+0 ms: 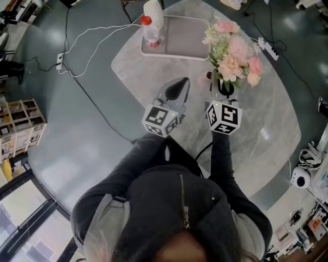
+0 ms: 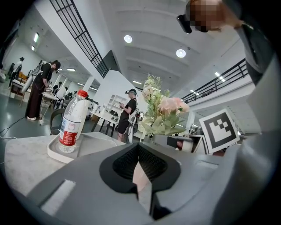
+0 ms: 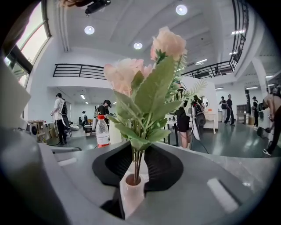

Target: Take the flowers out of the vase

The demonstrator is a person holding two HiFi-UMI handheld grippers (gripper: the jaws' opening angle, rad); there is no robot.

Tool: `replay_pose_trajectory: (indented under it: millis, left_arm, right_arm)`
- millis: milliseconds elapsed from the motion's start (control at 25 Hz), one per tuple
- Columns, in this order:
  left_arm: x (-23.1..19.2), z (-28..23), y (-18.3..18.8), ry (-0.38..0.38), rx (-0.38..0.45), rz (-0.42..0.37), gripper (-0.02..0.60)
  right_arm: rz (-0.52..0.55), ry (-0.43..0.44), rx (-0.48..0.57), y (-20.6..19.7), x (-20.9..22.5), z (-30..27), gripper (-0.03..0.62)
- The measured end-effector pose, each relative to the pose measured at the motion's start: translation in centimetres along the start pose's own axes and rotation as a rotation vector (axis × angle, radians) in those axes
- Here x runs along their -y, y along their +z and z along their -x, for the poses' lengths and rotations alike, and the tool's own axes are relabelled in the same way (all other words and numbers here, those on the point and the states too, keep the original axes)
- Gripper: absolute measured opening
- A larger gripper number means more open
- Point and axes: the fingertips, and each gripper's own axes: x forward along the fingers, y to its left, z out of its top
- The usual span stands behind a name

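A bunch of pink flowers with green leaves point(image 1: 233, 51) stands in a slim pale pink vase point(image 3: 131, 189). My right gripper point(image 3: 133, 154) is shut on the vase's neck, and the stems point(image 3: 137, 162) rise straight up out of its mouth between the jaws. In the head view the blossoms hide the vase and the right gripper's point(image 1: 224, 87) tips. My left gripper point(image 1: 179, 84) hovers just left of it over the table, shut and holding nothing. From the left gripper view the flowers point(image 2: 164, 114) show to the right, beyond the left gripper point(image 2: 138, 151).
A grey tray point(image 1: 184, 38) at the far side of the marble table point(image 1: 266, 117) holds a red-capped water bottle point(image 1: 150, 31) and a white container point(image 1: 154, 13). A power strip point(image 1: 267, 48) lies at the table's right edge. People stand at desks in the background.
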Motion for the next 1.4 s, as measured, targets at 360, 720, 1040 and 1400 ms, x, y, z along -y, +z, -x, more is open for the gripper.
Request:
replay_pose_trajectory:
  millis: [360,720,1040,1400]
  left_arm:
    - [0.2,0.6,2.1,-0.019,0.022,-0.003,0.009]
    - [0.3,1.5,3.2,-0.044,0.042,-0.001,0.009]
    - [0.1,1.8,4.8,-0.074,0.063,-0.017,0.009]
    - [-1.3,2.5,6.6,-0.039,0.097,-0.043,0.009]
  right_arm:
    - [0.023,-0.014,0.06,3.7,-0.3,0.4,0.08]
    - [0.073,-0.03,0.14,7.3,-1.4,1.7,0.08]
    - [0.091,-0.036,0.202,10.4,-2.4,2.2,0.08]
    - [0.081,0.046,0.227,11.8,-5.4,1.8,0.08]
